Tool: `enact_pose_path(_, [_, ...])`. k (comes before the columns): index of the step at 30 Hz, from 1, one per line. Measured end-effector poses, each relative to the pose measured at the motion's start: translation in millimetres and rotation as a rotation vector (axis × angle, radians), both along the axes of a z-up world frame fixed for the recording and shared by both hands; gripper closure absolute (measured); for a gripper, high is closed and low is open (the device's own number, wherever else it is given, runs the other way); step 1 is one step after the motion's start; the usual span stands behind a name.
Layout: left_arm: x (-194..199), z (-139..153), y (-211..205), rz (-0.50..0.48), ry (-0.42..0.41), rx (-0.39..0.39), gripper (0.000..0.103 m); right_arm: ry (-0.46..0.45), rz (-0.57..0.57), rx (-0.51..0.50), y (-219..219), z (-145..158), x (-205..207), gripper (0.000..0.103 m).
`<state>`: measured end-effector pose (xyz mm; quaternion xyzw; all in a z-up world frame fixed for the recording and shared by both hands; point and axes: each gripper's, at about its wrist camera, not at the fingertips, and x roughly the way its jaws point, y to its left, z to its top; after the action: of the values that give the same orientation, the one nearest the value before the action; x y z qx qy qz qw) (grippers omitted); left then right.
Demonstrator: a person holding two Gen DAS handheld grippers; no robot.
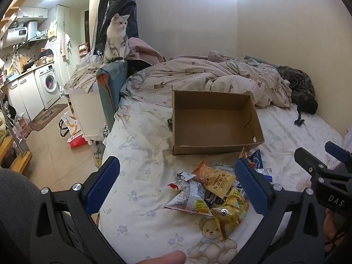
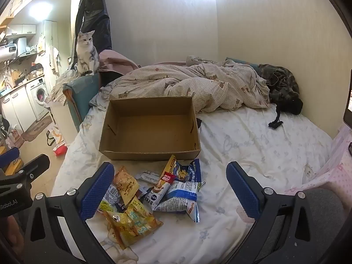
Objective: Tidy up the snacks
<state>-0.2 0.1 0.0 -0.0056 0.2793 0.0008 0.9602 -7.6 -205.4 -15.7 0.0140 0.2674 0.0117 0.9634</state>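
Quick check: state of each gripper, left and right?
Left gripper: open, holding nothing, above the snacks.
Right gripper: open, holding nothing.

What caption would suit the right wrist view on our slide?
Open right tool over a snack pile on the bed, empty box behind, cat watching.

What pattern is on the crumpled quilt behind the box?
Small pinkish check with little bears on the quilt; clearest in the right wrist view.

One cardboard box [image 2: 149,127]; just before it one heap of about ten snack packets [image 2: 151,191]; beyond it, one cat [image 2: 87,52]
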Motion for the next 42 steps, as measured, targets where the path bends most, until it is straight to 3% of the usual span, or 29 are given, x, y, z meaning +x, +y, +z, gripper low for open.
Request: enact_pose_path(42, [6.0, 0.0, 0.6, -0.004, 0.008, -0.004, 0.000, -0.006, 0.000, 0.004, -0.4, 0.7, 1.0, 0.000])
